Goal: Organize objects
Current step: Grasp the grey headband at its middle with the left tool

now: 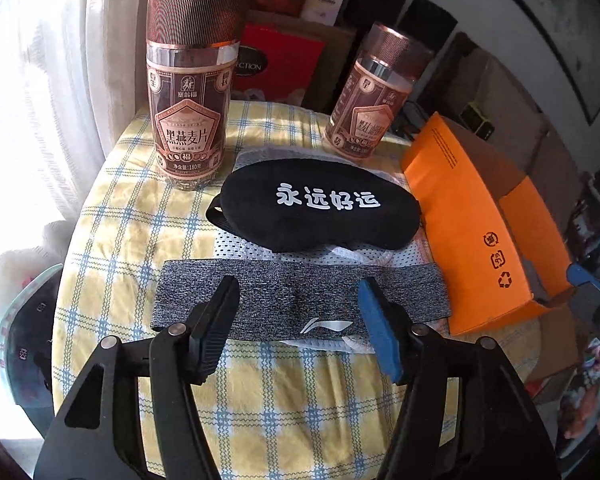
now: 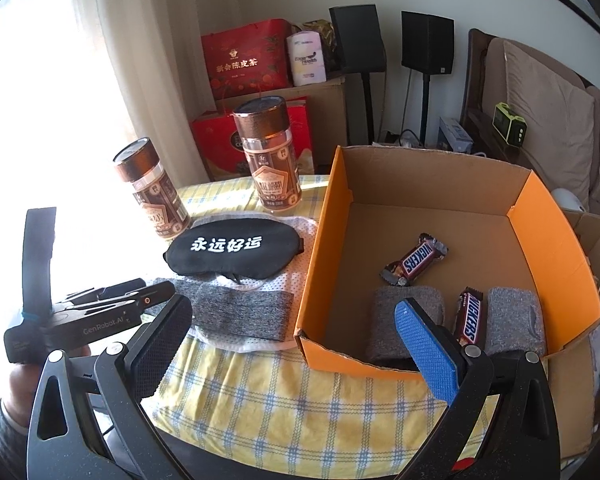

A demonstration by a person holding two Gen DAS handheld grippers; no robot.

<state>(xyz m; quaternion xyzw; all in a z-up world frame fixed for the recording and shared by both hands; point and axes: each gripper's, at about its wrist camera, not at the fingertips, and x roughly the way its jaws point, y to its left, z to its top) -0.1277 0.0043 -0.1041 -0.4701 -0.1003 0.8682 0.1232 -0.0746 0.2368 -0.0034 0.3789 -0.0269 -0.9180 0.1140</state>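
Standing at the far left of the checked tablecloth [image 1: 112, 248] is a tall jar [image 1: 188, 96], with a second jar [image 1: 370, 94] further right. Between them, nearer the camera, a black sleep mask [image 1: 320, 208] lies on white mesh cloth [image 1: 236, 246]. Just in front lies a grey headband [image 1: 300, 300]; the left gripper [image 1: 298, 320] hovers over it, jaws apart and empty. To the right, an orange box [image 2: 556, 248] holds two chocolate bars [image 2: 416, 260] and two grey wristbands [image 2: 514, 320]. The right gripper [image 2: 292, 344] gapes wide, empty.
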